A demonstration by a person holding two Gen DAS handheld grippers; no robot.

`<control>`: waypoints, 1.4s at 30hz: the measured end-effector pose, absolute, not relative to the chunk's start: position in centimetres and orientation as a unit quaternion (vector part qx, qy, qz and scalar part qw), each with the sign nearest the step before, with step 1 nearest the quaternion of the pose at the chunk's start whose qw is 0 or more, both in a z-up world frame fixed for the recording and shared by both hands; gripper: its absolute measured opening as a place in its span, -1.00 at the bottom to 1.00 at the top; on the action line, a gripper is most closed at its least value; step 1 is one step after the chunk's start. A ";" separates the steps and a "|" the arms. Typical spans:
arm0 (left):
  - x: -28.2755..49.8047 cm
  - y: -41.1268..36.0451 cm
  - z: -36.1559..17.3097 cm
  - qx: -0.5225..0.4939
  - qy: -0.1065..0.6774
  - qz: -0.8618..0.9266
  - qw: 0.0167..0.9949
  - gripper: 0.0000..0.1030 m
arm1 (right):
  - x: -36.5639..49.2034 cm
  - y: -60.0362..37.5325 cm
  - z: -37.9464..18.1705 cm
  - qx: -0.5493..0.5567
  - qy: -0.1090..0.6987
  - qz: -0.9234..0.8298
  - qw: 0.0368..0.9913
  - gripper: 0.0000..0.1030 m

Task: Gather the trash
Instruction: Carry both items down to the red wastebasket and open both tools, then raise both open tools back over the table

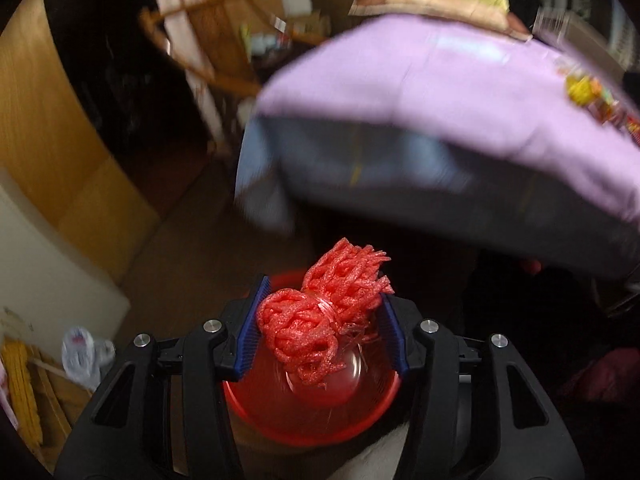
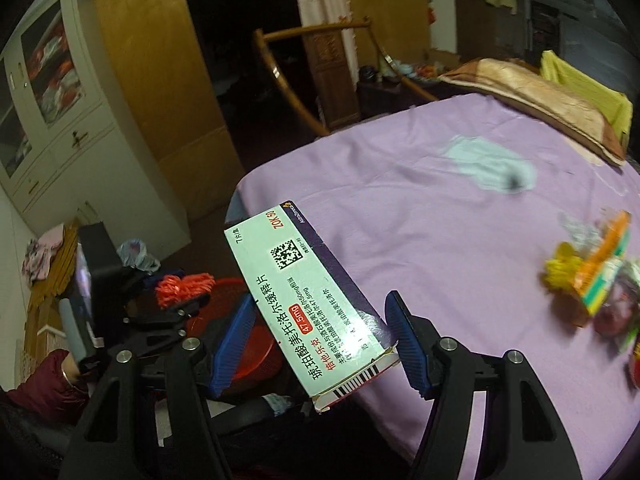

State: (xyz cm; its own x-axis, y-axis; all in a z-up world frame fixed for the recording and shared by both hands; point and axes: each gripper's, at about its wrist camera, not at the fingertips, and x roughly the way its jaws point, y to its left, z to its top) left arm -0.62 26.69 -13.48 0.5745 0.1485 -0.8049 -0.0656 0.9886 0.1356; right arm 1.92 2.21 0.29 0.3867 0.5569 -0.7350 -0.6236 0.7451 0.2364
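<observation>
A bed under a lilac sheet (image 2: 420,216) fills the room, with a heap of crumpled colourful wrappers (image 2: 592,276) lying near its edge. Below its corner stands a round red plastic bin (image 1: 280,420), and directly above it the left gripper (image 1: 320,332) is closed on a wad of red foam fruit netting (image 1: 320,312). The right gripper (image 2: 320,340), jaws partly open, has a white and purple medicine carton (image 2: 308,300) marked "47.5mg", with Chinese lettering, between its blue pads (image 2: 232,340); whether they touch it I cannot tell.

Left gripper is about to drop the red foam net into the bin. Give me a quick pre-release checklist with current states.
1. Red foam net held by left gripper: ok.
2. Net over the red bin: ok.
3. Bin opening unobstructed: ok, as far as visible.
4. Medicine box secure in right gripper: cannot tell; blue pads look apart from it.
5. Remaining wrappers on the purple bed: not ok, still to collect.
</observation>
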 end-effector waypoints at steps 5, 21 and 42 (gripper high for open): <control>-1.5 30.2 -16.8 0.020 0.481 0.096 0.871 0.65 | 1.8 7.1 -1.2 -0.072 0.452 0.376 0.806 0.29; -4.1 38.8 -17.2 -0.032 0.455 0.199 0.867 0.84 | 0.3 20.3 -7.1 -0.163 0.525 0.447 0.705 0.29; -3.1 36.0 -14.7 -0.008 0.426 0.177 0.887 0.85 | 1.1 16.3 -5.4 -0.140 0.499 0.423 0.743 0.49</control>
